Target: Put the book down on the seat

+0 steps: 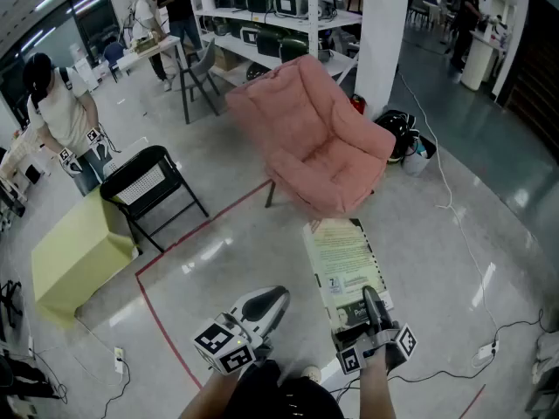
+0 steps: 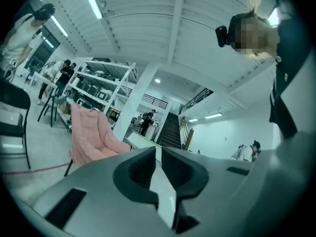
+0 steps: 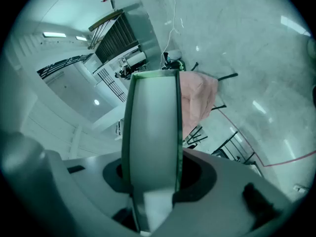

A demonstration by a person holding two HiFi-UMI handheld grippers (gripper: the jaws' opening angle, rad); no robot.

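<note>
Polished grey floor (image 1: 454,225) fills a large workshop hall, marked with a red tape line (image 1: 201,229), and a pink padded chair (image 1: 310,133) stands in the middle of it, with a black folding chair (image 1: 147,184) off to the left.

The book (image 1: 343,260) is not yet on the seat (image 1: 330,171). It is in the air above the floor, held flat and pointing forward, with its far edge just short of the front of the cushion. The right hand-held gripper (image 1: 374,311) pinches it by the near end. In the right gripper view the book (image 3: 152,127) fills the gap between the jaws edge-on, with the pink chair (image 3: 198,97) beyond it. The left hand-held gripper (image 1: 260,311) hangs beside it with its jaws pressed together on nothing, as the left gripper view (image 2: 158,168) shows.

The step in hand looks like the carry toward the chair. To do it well, I would bring the book forward, kept level, until most of its length lies over the hollow of the cushion, not just the front lip. Then I would lower it until the cover rests on the padding before spreading the jaws. The seat looks soft and slopes backward, so releasing from a height could let the book tip or slide. The grip is at one end only, so a slow, steady move should keep the far end from sagging. The left hand-held gripper should stay clear.
</note>
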